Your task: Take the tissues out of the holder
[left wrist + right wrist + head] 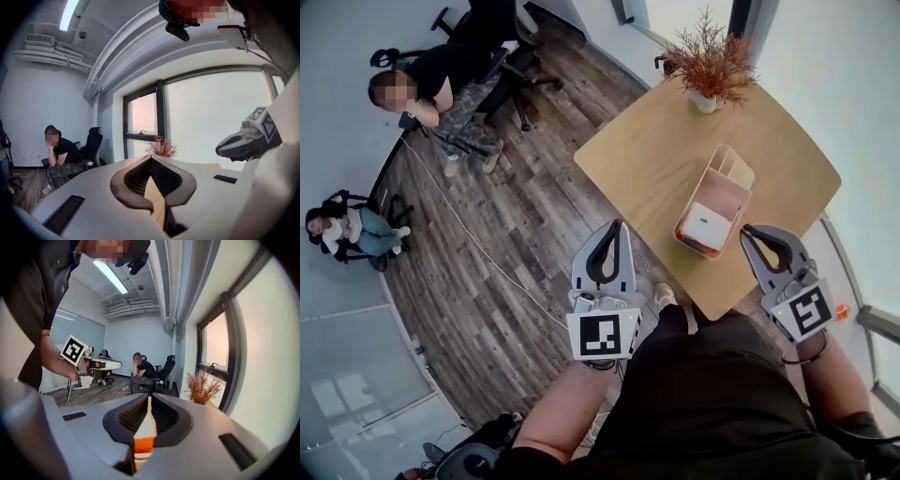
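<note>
Left hand-held gripper (613, 229) and right hand-held gripper (748, 232), jaws together, empty, tips toward the holder (722, 186)

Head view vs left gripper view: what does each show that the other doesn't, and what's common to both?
Head view only: the holder with the tissues in it, and the left gripper seen whole from above.

Left gripper view only: the window, the ceiling light, and its own jaws close up, tips together with nothing between them.

Both: the table, the dried plant, the seated person in black and the right gripper.
</note>
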A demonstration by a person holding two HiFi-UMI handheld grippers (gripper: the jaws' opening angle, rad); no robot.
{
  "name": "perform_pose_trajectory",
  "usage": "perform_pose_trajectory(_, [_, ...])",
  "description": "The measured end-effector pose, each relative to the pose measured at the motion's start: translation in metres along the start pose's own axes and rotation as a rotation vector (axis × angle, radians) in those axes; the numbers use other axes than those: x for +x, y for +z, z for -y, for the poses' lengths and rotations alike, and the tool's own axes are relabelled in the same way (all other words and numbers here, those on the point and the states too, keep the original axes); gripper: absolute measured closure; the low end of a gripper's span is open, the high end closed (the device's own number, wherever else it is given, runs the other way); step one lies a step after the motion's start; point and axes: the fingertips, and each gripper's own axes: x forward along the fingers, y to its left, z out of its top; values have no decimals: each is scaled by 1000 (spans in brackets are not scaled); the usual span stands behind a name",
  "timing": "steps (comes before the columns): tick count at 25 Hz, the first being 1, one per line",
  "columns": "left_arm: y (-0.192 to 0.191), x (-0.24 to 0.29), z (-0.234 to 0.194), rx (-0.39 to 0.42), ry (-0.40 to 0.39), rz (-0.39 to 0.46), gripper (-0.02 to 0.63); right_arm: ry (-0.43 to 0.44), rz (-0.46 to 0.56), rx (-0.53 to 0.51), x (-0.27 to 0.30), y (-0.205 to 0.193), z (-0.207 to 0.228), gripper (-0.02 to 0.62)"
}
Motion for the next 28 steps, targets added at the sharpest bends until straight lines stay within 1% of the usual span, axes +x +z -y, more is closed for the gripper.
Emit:
perform_pose_trajectory(4, [-16,7,4,-8,10,-32,601,33,40,38,9,-6,-7,585])
perform_pose_trajectory(7, [-23,10,7,-4,13,-51,601,67,29,42,16,-15,-14,529])
perform_pose_trajectory(8, [-25,11,7,0,13,-57,601,78,26,44,18,-18,-15,501])
perform_pose_trajectory(12, [-30,15,7,3,20,-66,601,120,27,57,26,-26,-19,420])
perform_pose_trajectory(14, [-34,15,7,3,23,-78,601,159,20,63,29,-31,-24,359])
perform_pose_trajectory(15, [-36,15,6,7,24,-85,601,183,15,64,31,-34,-27,320])
perform_pose_trajectory(16, [-38,15,6,11,25,-91,601,206,10,64,33,-37,-31,269])
perform_pose_trajectory(17, [-41,15,5,12,27,-95,601,224,4,64,36,-40,-33,236])
perform_pose_trajectory(19, [-44,15,3,13,35,-102,601,242,2,61,40,-45,-36,197])
perform_pose_trajectory(23, [-51,17,-1,0,51,-118,601,241,-13,60,49,-57,-33,186])
perform_pose_trajectory(28, [-60,18,-3,-7,59,-138,601,230,-35,79,59,-72,-28,186])
